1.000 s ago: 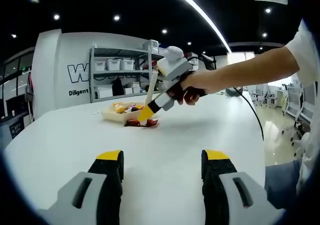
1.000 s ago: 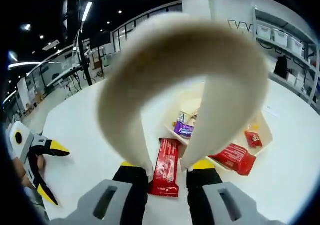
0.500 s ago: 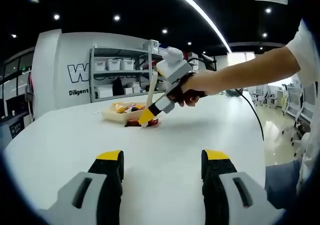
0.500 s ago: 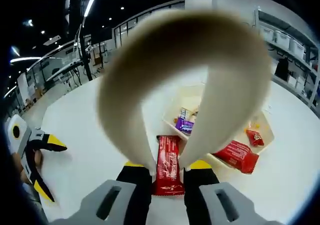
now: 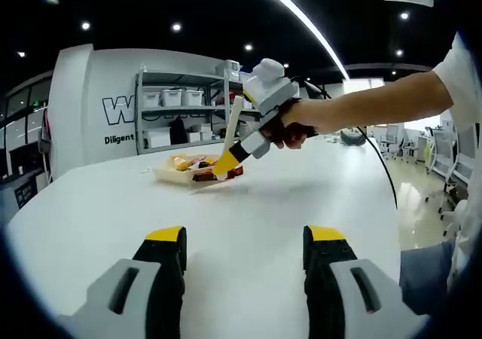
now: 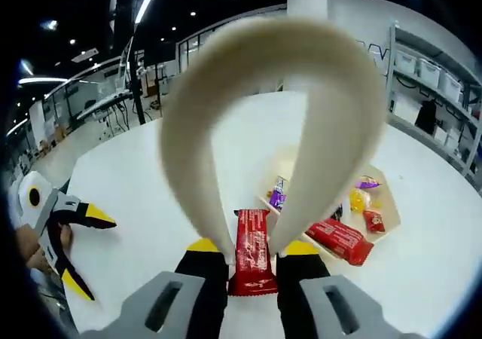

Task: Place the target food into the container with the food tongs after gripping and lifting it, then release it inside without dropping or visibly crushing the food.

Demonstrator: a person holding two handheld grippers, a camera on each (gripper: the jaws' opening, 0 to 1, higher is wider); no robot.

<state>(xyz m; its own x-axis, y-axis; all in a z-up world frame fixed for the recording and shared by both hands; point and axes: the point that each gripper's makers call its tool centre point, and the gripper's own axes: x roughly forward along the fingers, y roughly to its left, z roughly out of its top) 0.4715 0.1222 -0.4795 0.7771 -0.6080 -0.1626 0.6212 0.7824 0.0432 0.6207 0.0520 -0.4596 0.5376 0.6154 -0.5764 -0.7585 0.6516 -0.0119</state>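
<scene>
In the right gripper view my right gripper [image 6: 245, 245] is shut on cream food tongs [image 6: 339, 113], whose loop arches over the picture. The tong tips pinch a red snack bar [image 6: 252, 252], held above the white table. Beyond it lies the shallow cream tray [image 6: 388, 200] with several wrapped snacks. In the left gripper view a hand carries the right gripper [image 5: 260, 120] with the tongs [image 5: 231, 128]. There the red bar [image 5: 232, 172] hangs just in front of the tray [image 5: 169, 173]. My left gripper [image 5: 245, 237] stays open low over the table with nothing in it.
A second red packet [image 6: 339, 239] leans at the tray's near edge. The left gripper [image 6: 60, 233] sits at the left in the right gripper view. Shelving with boxes [image 5: 177, 117] stands behind the white table [image 5: 248, 203]. A person's arm [image 5: 376, 105] reaches in from the right.
The right gripper has risen with the tongs, lifting the red bar off the table and nearer the tray. The left gripper has not moved.
</scene>
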